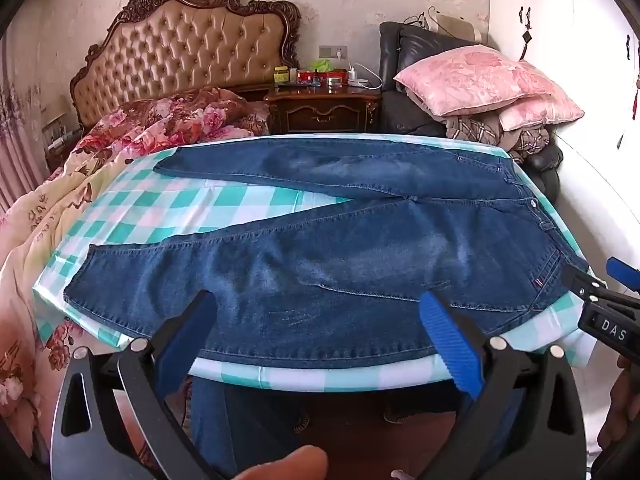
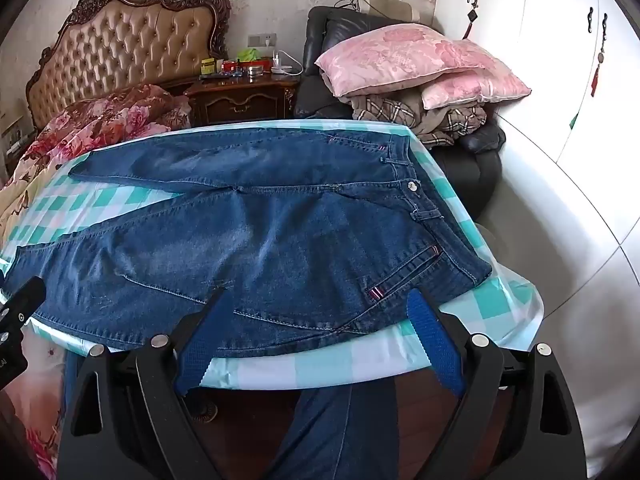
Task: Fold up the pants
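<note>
jeans (image 1: 320, 256) lie spread flat on the surface (image 1: 132, 208), which wears a teal, white and pink checked cloth. their long axis runs side to side across both views: the waistband (image 2: 416, 188) with its metal button sits at the right end, and the two legs point left, splayed apart in a narrow v that opens toward the hems. the far leg (image 1: 280, 164) reaches toward the bed (image 1: 80, 184); the near leg (image 1: 192, 280) runs along the front edge of the surface, its hem near the left corner. a small striped tag (image 2: 376, 293) marks the near hip pocket.

left tongs (image 1: 320, 340) hover at the front edge over the near leg, spread wide, blue pads clear of the denim with nothing between them. right tongs (image 2: 320, 340) hover over the near hip by the pocket, also spread wide and holding nothing. each pair angles downward toward the cloth.

behind the surface stand a tufted headboard (image 1: 184, 44), a dark wooden nightstand (image 1: 324, 108) with small clutter on top, and pink pillows (image 1: 480, 80) stacked on a dark chair.
</note>
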The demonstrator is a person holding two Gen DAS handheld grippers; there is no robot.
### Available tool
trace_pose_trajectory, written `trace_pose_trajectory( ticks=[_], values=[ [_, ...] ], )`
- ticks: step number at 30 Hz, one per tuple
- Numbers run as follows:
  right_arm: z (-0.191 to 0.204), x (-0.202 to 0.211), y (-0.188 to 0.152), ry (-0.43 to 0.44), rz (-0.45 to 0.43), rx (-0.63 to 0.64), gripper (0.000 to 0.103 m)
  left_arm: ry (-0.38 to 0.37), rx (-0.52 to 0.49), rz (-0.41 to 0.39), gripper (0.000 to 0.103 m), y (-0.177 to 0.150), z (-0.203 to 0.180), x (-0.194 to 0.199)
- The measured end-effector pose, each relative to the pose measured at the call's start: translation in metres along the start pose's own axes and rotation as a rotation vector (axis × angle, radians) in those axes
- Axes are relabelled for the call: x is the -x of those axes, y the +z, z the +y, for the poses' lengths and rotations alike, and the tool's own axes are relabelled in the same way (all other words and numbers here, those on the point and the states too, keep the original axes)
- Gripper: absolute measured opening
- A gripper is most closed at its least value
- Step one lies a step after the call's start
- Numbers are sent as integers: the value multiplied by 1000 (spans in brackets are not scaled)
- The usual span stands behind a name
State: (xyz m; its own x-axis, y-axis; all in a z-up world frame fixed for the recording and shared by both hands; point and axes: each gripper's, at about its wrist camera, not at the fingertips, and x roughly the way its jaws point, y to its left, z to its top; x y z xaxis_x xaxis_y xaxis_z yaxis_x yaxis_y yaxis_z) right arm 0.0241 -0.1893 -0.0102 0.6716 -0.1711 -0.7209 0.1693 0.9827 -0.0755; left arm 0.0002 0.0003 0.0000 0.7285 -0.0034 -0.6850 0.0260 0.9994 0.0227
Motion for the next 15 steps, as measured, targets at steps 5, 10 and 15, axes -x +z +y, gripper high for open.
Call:
trace_pose_trajectory(
  ticks=[5,10,15],
  values=[
    [0,-1,0,-2,-9,2,85,0,7,0,101,1,0,1],
    [3,-6,4,0,-10,2,85,-3,15,9,101,2,1,-3],
    [2,-2,5,-1,-12,2,85,-12,20,9,101,4,4,-1]
  ],
)
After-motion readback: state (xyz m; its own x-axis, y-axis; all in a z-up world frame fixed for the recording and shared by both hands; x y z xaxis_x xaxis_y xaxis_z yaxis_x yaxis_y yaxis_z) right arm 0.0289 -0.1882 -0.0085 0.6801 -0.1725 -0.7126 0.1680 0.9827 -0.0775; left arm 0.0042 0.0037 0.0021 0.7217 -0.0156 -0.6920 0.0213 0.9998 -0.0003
